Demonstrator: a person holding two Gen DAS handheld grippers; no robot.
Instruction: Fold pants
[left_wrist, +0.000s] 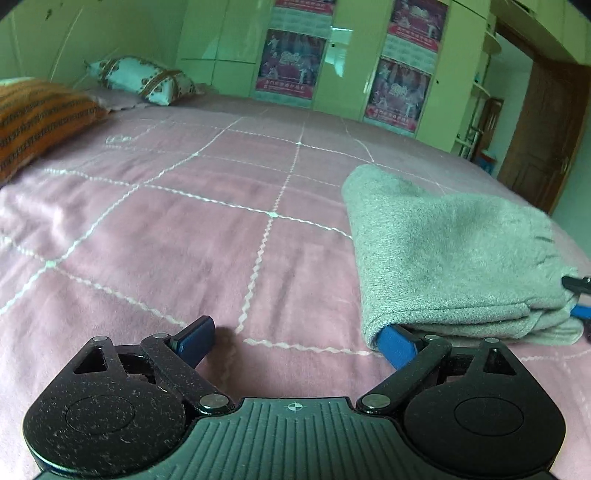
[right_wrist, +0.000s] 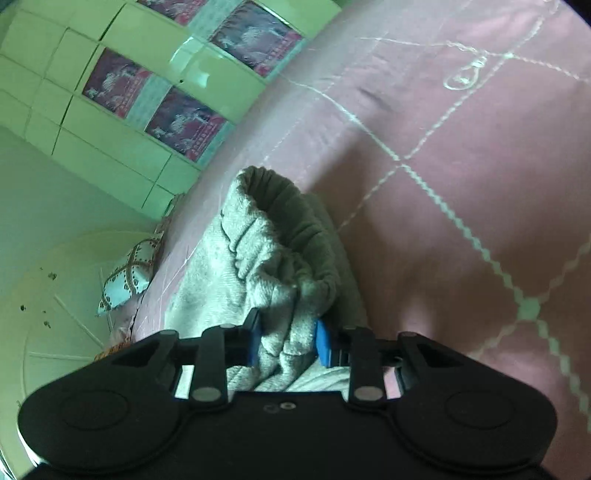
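No box, basket or other container is seen in either view, so nothing is held inside anything. The only thing that bears things is the bed (left_wrist: 166, 229), w/ a pink cover and white wavy lines in squares.

The grey pants (left_wrist: 454, 258) are laid on the bed, folded into a thick pile, on the right side of the left wrist view. A stretchy waistband (right_wrist: 291, 229) is seen in the right wrist view, bunched up and open like a mouth.

The left claw (left_wrist: 299, 336) is held low over the pink cover, w/ its jaws spread very wide. Nothing is gripped by it. Its left blue finger (left_wrist: 195, 338) is seen over bare cover. Its right blue finger (left_wrist: 397, 345) is tucked at the near left corner of the pants pile, just under the edge of the cloth. Whether it presses on the cloth can't be told.

The right claw (right_wrist: 288, 338) is closed most of the way on the pants. A fat bunch of grey cloth is squeezed between its 2 blue fingers (right_wrist: 322, 341), near the waistband. The cloth is pulled up into wrinkles there. A bit of this claw is also seen at the far right edge of the left wrist view, at the side of the pile.

At the far end of the bed 2 pillows are seen: an orange striped pillow (left_wrist: 37, 122) and a white patterned pillow (left_wrist: 144, 79). Behind the bed green cupboards (left_wrist: 229, 44) are seen, w/ pink posters (left_wrist: 291, 61) stuck on them. A brown door (left_wrist: 543, 140) is seen at the right.
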